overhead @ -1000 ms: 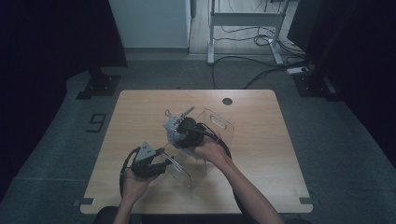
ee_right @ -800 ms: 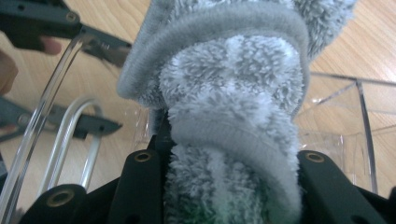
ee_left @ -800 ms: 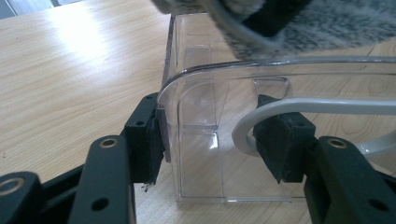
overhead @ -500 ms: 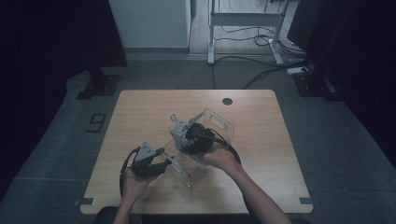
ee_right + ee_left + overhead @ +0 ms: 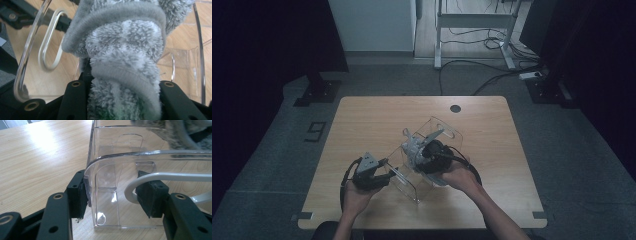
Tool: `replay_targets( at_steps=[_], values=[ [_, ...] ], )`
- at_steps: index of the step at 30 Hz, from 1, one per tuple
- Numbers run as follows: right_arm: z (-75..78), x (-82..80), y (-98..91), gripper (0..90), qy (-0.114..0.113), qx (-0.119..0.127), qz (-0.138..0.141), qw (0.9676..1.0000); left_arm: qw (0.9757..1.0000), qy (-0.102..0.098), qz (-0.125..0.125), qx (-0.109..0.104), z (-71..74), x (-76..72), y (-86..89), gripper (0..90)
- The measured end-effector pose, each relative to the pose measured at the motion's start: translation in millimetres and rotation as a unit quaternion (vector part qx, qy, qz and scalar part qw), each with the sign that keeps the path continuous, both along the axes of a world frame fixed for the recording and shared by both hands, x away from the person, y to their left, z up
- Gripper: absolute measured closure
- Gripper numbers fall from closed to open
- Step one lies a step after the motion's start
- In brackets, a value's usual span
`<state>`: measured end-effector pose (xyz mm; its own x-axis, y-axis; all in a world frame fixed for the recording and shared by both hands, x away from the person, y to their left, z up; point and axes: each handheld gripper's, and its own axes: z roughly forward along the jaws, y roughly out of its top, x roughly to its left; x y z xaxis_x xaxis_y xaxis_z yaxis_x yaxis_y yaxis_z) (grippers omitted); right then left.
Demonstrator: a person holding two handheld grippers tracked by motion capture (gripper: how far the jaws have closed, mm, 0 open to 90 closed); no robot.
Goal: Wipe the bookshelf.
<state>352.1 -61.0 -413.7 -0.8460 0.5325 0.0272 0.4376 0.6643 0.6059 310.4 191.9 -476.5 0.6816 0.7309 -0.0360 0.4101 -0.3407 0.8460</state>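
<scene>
**Clear bin pinned by its end wall, soft cloth worked inside it**

We judge the clear plastic bin [image 5: 422,150] to be light, stiff and slick: it would skate on the wooden table [image 5: 362,120] if nothing steadied it, and its thin walls look liable to scratch or crack under a hard squeeze. The handle slot in the near end wall is the natural place to take hold, and that is where our left gripper [image 5: 117,197] sits, its jaws at a middling spread, closed on that wall with one pad outside and the other inside by the slot's rim.

The grey cloth [image 5: 125,57] is the opposite sort of thing: fluffy, limp and easily bunched, so it needs a grip across a thick fold, not an edge. Our right gripper [image 5: 120,105] has its jaws clamped around just such a wad, a hint of green showing low in the bundle.

In the high view the bin lies near the middle of the table, running away from us at a slant, with the cloth inside its open top. The bin is fully transparent with rounded corners and a slot cut in each end; the cloth is pale grey with a hemmed band.
</scene>
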Motion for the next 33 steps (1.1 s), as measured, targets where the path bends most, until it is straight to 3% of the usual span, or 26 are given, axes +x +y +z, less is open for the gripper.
replay_targets(
  at_steps=[10,20,25,33],
  values=[
    [-10.8,-17.9,-20.2,58.4,0.003,0.005,0.001,1.0,1.0,0.0,0.0,0.0,0.0,0.0,-0.1,44.9],
    [-24.7,-23.8,-32.7,58.5,0.008,0.015,-0.008,0.9998,1.0,0.001,0.002,0.0,0.0,-0.1,-0.3,44.8],
    [-34.4,-26.8,-35.5,58.6,0.004,0.005,-0.014,0.9999,1.0,0.001,0.002,0.0,0.0,-0.1,-0.3,44.8],
    [-60.2,-27.2,-35.2,58.9,0.017,-0.018,-0.02,0.9995,1.0,0.002,0.002,0.0,0.1,-0.1,-0.5,44.8]
  ],
)
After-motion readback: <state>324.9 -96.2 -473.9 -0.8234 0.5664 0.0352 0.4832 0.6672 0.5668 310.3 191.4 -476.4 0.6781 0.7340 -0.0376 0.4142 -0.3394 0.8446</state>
